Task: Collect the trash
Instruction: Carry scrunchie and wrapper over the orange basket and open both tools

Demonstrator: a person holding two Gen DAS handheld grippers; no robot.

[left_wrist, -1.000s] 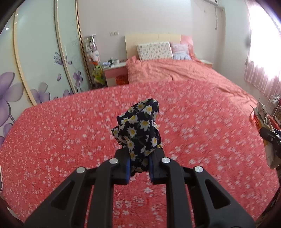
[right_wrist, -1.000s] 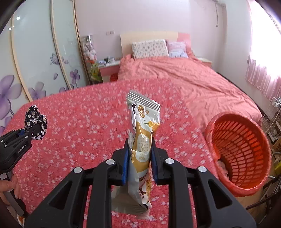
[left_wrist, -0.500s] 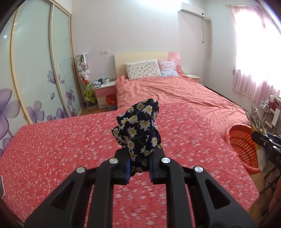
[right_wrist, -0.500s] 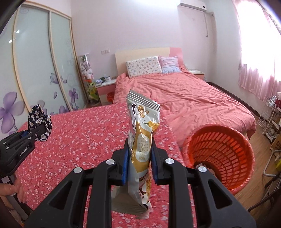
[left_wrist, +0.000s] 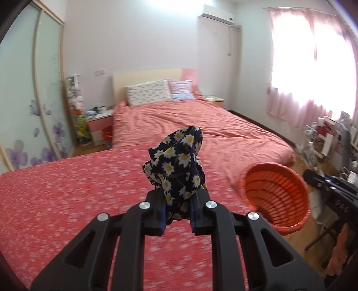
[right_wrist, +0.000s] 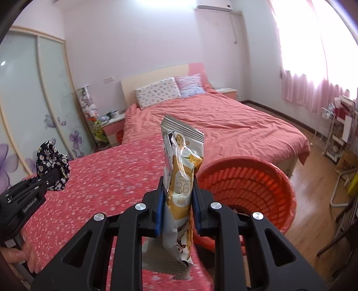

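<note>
Left gripper (left_wrist: 178, 214) pinches one floral cloth (left_wrist: 176, 165), right gripper (right_wrist: 176, 209) one wrapper (right_wrist: 181, 179)

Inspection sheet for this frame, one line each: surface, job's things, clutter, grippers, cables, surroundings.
Surface: red floral cover, blurred, nothing lying on the visible part.
Job's things: daisy-print cloth and snack wrapper, both held; orange slatted basket at the cover's right edge, contents unclear.
Clutter: crowded shelves by the window; items on the nightstand.
Grippers: left gripper shut on the cloth; right gripper shut on the wrapper.
Cables: nothing seen on the work area.
Surroundings: bed with two pillows, sliding wardrobe doors, pink curtains, air conditioner.
</note>
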